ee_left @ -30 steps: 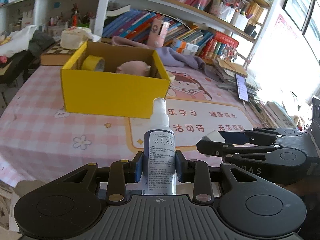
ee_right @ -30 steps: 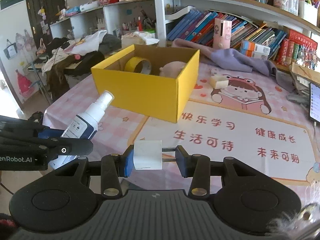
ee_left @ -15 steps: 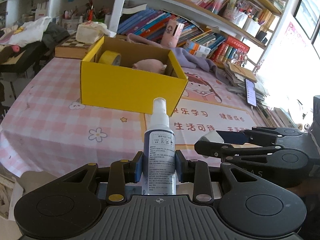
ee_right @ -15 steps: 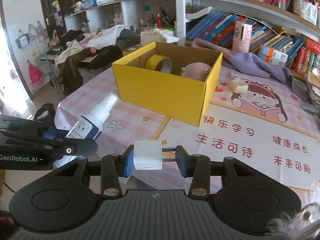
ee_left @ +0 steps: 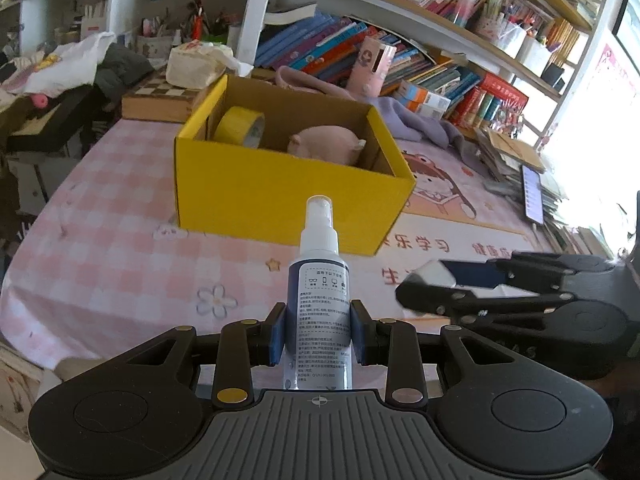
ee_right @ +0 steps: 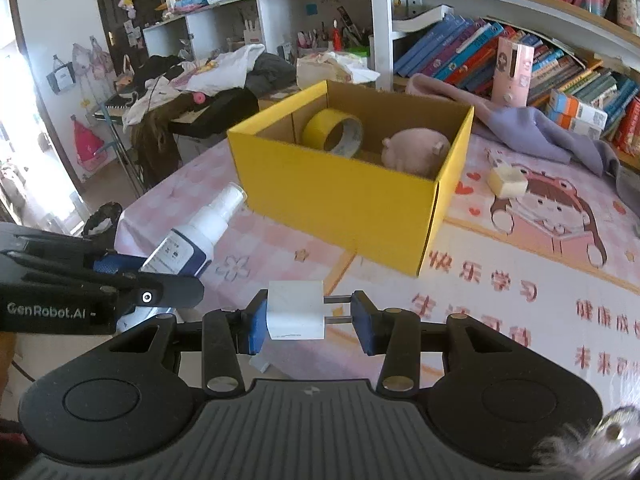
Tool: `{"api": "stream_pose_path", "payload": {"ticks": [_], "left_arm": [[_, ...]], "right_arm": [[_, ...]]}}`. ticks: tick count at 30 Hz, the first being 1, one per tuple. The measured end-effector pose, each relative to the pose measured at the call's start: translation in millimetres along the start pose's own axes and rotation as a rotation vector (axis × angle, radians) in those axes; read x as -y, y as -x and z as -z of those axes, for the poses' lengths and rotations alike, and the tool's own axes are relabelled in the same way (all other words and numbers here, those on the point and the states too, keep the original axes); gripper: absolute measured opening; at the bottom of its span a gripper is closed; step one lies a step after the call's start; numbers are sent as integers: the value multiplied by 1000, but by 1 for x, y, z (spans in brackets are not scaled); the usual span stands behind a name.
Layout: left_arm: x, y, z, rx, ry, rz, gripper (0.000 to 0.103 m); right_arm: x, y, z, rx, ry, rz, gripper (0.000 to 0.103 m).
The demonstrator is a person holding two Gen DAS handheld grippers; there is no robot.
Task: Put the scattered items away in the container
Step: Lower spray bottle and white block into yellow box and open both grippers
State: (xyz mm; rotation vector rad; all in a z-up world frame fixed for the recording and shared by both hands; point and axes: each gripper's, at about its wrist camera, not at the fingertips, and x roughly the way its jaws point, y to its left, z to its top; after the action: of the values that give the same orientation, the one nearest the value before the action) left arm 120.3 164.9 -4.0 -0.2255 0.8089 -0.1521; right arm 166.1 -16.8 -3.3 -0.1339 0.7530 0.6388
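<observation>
My left gripper (ee_left: 318,334) is shut on a white and blue spray bottle (ee_left: 319,304), held above the table short of the yellow cardboard box (ee_left: 280,196). The box holds a yellow tape roll (ee_left: 240,126) and a pink plush pig (ee_left: 326,146). My right gripper (ee_right: 310,322) is shut on a white charger plug (ee_right: 296,314), its prongs against the right pad. The box (ee_right: 340,196), tape (ee_right: 332,134) and pig (ee_right: 414,152) show ahead in the right wrist view. The left gripper (ee_right: 104,284) and bottle (ee_right: 192,240) are at its left.
A small cream block (ee_right: 506,182) lies on the cartoon mat right of the box. A purple cloth (ee_right: 532,132) lies behind it. A phone (ee_left: 532,194) lies at the table's right edge. Bookshelves (ee_left: 400,40) stand behind; a cluttered desk with clothes (ee_right: 192,80) is at the left.
Both grippers have risen and moved toward the box with their items held; the box looks closer and its inside shows more.
</observation>
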Motion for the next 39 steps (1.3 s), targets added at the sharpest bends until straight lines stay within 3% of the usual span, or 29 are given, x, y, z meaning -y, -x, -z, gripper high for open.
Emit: {"api": "stream_pose_path", "payload": {"ticks": [16,24,34,39], "left_arm": [[-6,-45,-94,79,-67,-21,31],[-12,-87,-142,63,-168,-52,31],[-23,-158,-177,-95,-277,-104,31],[-33,-193,-178,-221,-306,-91,31]], "right_arm": [[47,-36,-89,131,62,15,41],[64,-83,-130,122,163,15,41],[80,-157,-157,6,281,11,41],[71,-188,-152,-66,499,-3,41]]}}
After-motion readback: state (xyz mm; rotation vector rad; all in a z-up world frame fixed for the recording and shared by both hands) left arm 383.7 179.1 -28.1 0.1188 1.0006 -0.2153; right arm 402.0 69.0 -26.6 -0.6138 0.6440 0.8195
